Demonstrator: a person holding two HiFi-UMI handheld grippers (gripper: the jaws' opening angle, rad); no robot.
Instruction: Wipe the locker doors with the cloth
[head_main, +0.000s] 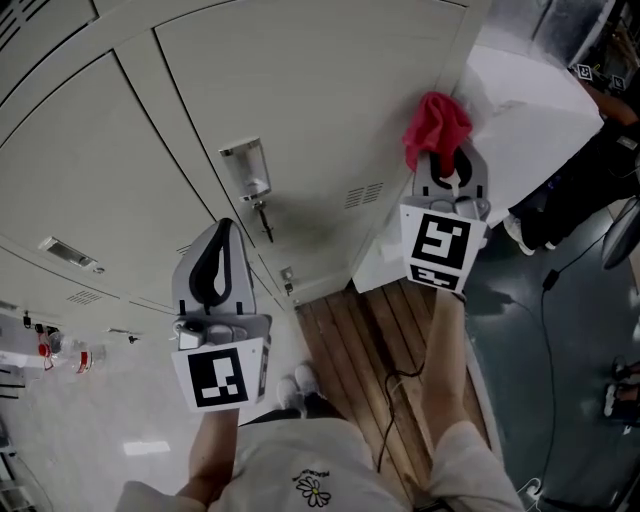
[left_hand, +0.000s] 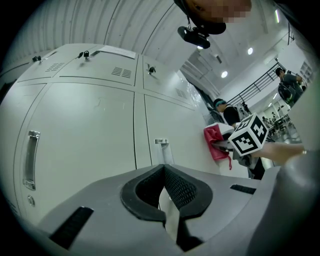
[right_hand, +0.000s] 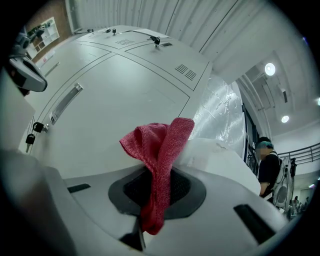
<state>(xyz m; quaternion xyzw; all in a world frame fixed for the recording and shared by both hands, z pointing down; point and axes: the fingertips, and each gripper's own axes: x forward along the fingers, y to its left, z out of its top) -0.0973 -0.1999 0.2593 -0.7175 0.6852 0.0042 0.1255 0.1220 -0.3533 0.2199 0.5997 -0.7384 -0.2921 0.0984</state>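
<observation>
Pale grey locker doors (head_main: 300, 90) fill the wall ahead; they also show in the left gripper view (left_hand: 85, 135) and the right gripper view (right_hand: 115, 95). My right gripper (head_main: 447, 160) is shut on a red cloth (head_main: 437, 125), held up at the right edge of the lockers. In its own view the cloth (right_hand: 159, 145) bunches above the jaws (right_hand: 159, 172) and a strip hangs down between them. My left gripper (head_main: 226, 225) hangs lower and to the left, shut on nothing, a little off the doors. Its pads meet at the tip (left_hand: 163, 169).
A metal handle (head_main: 247, 170) with a key (head_main: 263, 220) below it sits on the door between the grippers. A white wrapped block (head_main: 530, 110) stands right of the lockers. A wooden strip (head_main: 370, 340), a cable (head_main: 545, 300) and a bystander (head_main: 590, 180) are lower right.
</observation>
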